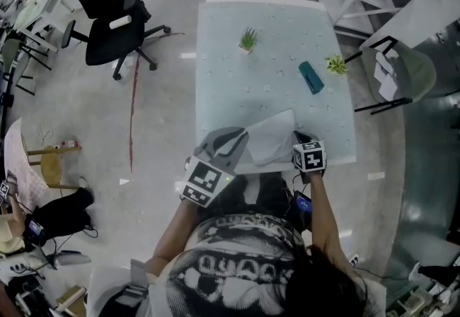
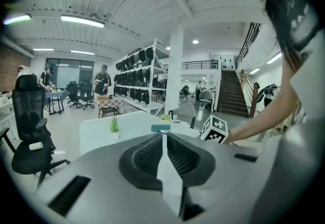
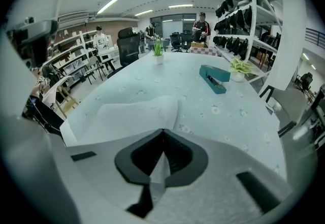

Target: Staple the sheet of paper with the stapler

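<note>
Sheet of paper (image 1: 272, 137), lower centre, is clamped by left tongs (image 1: 243, 137) and right tongs (image 1: 296, 139); stapler (image 1: 311, 77) lies upper right.

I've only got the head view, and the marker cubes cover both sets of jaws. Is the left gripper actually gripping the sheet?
Observer: Yes. The left gripper is shut on the sheet of paper, with an edge pinched between its pads.
Operator: And the right one?
Observer: The right gripper is shut on the same sheet, with paper between its pads.
Operator: Anyone past the far end of the table?
Observer: A person stands beyond the far end of the table, by the shelving.
</note>
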A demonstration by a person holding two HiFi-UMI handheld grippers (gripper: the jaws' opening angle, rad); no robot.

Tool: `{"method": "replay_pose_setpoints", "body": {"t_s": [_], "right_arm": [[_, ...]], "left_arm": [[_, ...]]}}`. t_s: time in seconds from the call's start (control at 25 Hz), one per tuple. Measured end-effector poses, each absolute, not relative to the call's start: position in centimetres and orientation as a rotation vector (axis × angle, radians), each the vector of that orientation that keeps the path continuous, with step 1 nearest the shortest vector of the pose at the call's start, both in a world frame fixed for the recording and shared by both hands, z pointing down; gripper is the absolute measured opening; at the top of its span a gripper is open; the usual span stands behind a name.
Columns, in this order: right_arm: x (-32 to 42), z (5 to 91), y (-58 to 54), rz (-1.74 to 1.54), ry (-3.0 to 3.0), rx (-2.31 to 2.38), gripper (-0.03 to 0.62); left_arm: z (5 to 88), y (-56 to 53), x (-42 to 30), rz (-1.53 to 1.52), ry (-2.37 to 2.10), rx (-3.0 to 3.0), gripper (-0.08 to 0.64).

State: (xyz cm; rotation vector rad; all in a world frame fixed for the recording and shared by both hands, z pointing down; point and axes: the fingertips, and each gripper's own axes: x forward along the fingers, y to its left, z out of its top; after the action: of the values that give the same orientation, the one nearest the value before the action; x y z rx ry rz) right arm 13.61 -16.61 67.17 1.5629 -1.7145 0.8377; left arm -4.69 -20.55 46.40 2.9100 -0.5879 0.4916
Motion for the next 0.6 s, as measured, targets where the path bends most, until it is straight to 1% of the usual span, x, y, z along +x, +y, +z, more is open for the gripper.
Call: {"method": "replay_pose_setpoints", "body": {"t_s": [0.28,0.44,0.6], "right_arm": [[20.4,66.7,-18.1,0.831,-1.694,1.567,0.003],[24.6,66.3,-19.1,0.813,-1.701,1.541,0.003],[27.0,66.1,-20.4,0.777,-1.738,1.455,0.003]], "left_arm": [[46.4,-21.2,-2.3,0.497,-0.657,2.891,0.025],[46.2,-21.5,0.3,0.492,-0.729,2.865,0.025],[46.0,-21.9,3.5,0.483,-0.787,2.841,0.025]]}}
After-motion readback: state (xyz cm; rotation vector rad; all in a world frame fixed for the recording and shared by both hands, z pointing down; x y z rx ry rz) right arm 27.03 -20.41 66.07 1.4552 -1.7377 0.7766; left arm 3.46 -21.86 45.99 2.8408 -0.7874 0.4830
